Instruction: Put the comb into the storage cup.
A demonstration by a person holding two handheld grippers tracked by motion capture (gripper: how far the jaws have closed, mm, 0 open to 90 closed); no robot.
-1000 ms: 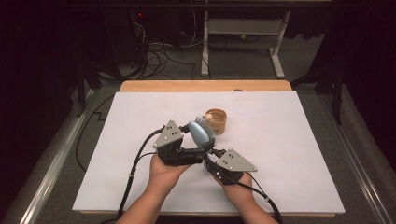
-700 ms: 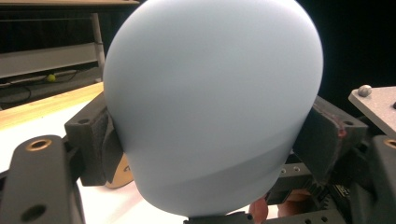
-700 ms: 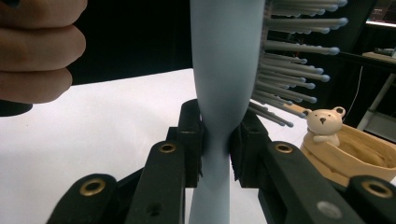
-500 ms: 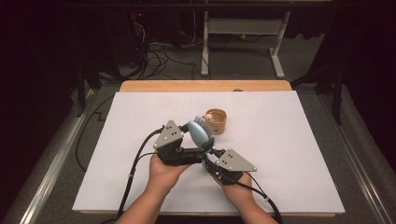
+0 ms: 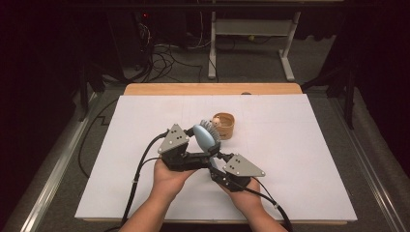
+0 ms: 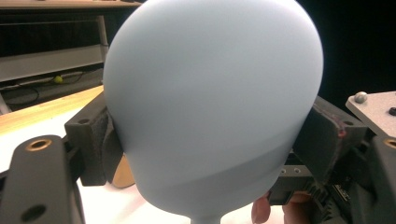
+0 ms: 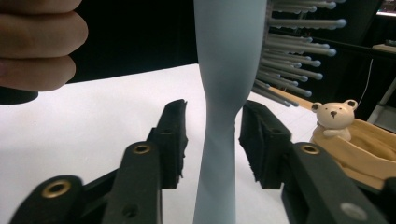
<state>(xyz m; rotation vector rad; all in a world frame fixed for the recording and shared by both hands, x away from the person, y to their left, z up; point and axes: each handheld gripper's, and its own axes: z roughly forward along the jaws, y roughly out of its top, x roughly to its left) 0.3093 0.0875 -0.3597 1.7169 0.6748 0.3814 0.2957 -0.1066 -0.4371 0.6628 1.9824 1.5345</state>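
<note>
The brush [image 6: 210, 107] looks like smooth matt plastic, its bristles [image 7: 299, 51] too. The bear [image 7: 332, 119] is glossy and ceramic-like, the ring [image 5: 227, 128] bare wood, the table sheet [image 5: 309, 145] matt paper.

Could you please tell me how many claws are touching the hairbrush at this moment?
1. The left claw clamps the hairbrush head between its pads. The right claw, whose jaws have just been opening, straddles the handle with gaps on both sides.

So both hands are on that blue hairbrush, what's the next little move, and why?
Probably draw the right gripper back off the handle. Its jaws have just been opening and now stand clear on either side of the hairbrush handle, while the left gripper clamps the brush head, so the brush is already handed over.
</note>
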